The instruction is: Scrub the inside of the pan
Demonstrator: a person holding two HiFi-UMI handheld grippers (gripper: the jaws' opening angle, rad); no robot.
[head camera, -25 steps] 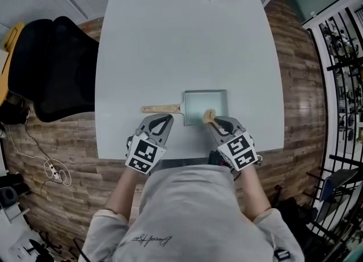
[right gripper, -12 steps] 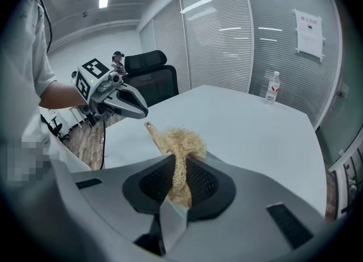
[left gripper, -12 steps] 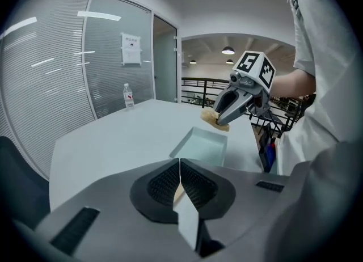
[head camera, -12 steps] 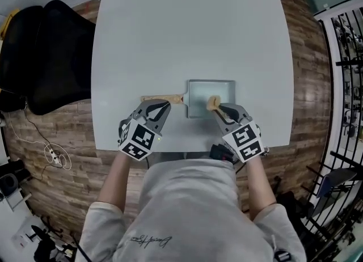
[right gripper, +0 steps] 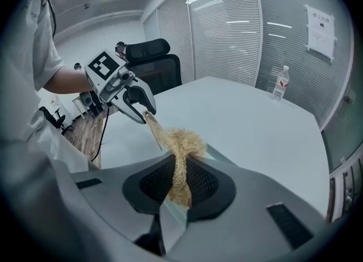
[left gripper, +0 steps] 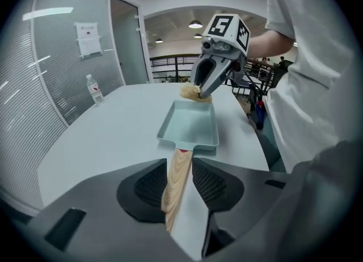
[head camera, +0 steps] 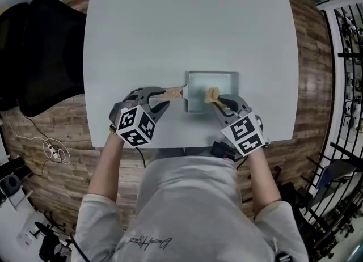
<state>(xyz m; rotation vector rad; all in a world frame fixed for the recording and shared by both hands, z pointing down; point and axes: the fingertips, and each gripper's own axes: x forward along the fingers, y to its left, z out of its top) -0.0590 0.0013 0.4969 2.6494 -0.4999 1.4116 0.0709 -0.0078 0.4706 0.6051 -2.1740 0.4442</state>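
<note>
1. A pale grey worktop fills most of the head view, standing on a wood-plank floor.
2. A black office chair stands beside the worktop on the person's left, clear of its edge.
3. The person, in a light grey shirt, stands at the near edge with both forearms stretched over the worktop.
4. The pan, rectangular and pale blue-grey, sits flat on the worktop close to the near edge, a little to the person's right of the middle and directly ahead of them.
5. The left tool points steeply down at the pan's left side. Its jaws have just been opening and stand spread. The pan's handle lies between the ribbed pads, with bare worktop showing through the gap on one side, so the pads are not squeezing it.
6. The right tool angles down into the pan from the near side. Its jaws are pressed together on a scrubber, whose fibres are pinched flat between the pads.
7. Each tool carries a marker cube near the hand.
8. The handle is light wood and sticks out level from the pan's left wall, resting just above the worktop.
9. The scrubber is a tan, straw-like tuft. Its free end bulges beyond the right tool's tips over the inside of the pan, but I cannot tell whether it touches the bottom.
10. A clear water bottle stands upright near the far edge of the worktop, well apart from the pan.
</note>
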